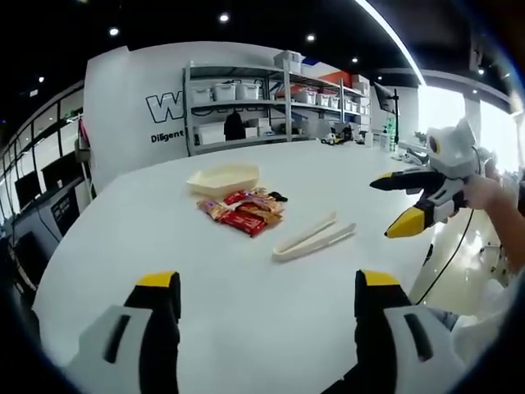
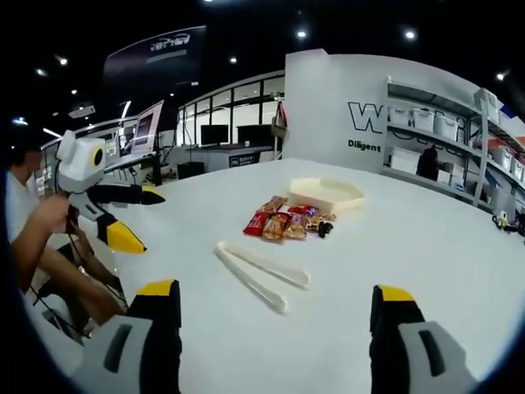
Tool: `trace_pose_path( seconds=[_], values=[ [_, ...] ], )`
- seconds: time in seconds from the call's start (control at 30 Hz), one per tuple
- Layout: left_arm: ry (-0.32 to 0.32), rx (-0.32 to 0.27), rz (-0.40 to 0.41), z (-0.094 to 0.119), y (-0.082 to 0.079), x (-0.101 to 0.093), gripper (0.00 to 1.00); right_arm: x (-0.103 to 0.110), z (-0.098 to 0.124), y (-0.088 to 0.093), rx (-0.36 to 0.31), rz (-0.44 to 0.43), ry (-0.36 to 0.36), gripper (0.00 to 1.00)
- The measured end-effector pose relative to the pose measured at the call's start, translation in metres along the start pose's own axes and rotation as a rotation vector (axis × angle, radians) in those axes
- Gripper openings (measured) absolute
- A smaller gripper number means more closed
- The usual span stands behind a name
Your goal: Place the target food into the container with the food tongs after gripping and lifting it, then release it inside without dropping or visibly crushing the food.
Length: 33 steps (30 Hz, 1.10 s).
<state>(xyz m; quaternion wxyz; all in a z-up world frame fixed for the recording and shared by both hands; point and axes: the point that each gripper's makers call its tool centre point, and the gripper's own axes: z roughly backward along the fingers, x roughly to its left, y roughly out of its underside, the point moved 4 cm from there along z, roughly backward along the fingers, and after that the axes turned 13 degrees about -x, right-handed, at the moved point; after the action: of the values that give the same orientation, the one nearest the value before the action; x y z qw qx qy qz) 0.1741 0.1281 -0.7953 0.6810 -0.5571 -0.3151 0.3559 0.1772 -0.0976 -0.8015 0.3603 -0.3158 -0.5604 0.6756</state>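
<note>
White tongs (image 1: 313, 237) lie untouched on my worktop (image 1: 246, 312) beside the snack packets (image 1: 246, 210) and tray (image 1: 222, 179); both tools (image 1: 267, 300) (image 2: 275, 308) gape empty, and I judge a skewed pinch could skid them away.

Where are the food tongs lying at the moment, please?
The food tongs lie flat on the white table, untouched, just on the near side of the pile of snack packets; the beige container sits beyond the packets. Both grippers are open and away from them.

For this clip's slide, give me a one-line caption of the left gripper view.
Open left gripper faces white tongs, snack packets and a cream tray on the table.
</note>
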Motion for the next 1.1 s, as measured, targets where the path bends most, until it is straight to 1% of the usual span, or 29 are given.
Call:
trace_pose_path(
  seconds=[0.3,0.4,0.53,0.67,0.83,0.9,1.1],
  values=[
    [-0.005,-0.007,0.005,0.001,0.000,0.003,0.86,0.005,-0.005,0.004,0.008,-0.015,-0.013,0.97],
    [-0.004,-0.009,0.009,0.001,0.000,0.003,0.86,0.009,-0.008,0.005,-0.006,-0.020,-0.010,0.97],
    [-0.010,-0.015,0.016,0.001,0.001,0.006,0.86,0.012,-0.011,0.007,0.006,-0.022,-0.022,0.97],
    [-0.007,-0.008,0.016,0.001,0.002,0.005,0.86,0.013,-0.011,0.008,0.005,-0.030,-0.024,0.97],
    [-0.001,-0.009,0.014,0.002,0.003,0.004,0.85,0.018,-0.012,0.011,0.017,-0.033,-0.034,0.97],
    [0.003,-0.005,0.011,0.001,0.003,0.004,0.85,0.023,-0.013,0.013,0.024,-0.031,-0.046,0.97],
    [0.021,-0.014,0.011,-0.003,0.000,0.003,0.85,0.028,-0.016,0.022,0.047,-0.049,-0.065,0.96]
  ],
)
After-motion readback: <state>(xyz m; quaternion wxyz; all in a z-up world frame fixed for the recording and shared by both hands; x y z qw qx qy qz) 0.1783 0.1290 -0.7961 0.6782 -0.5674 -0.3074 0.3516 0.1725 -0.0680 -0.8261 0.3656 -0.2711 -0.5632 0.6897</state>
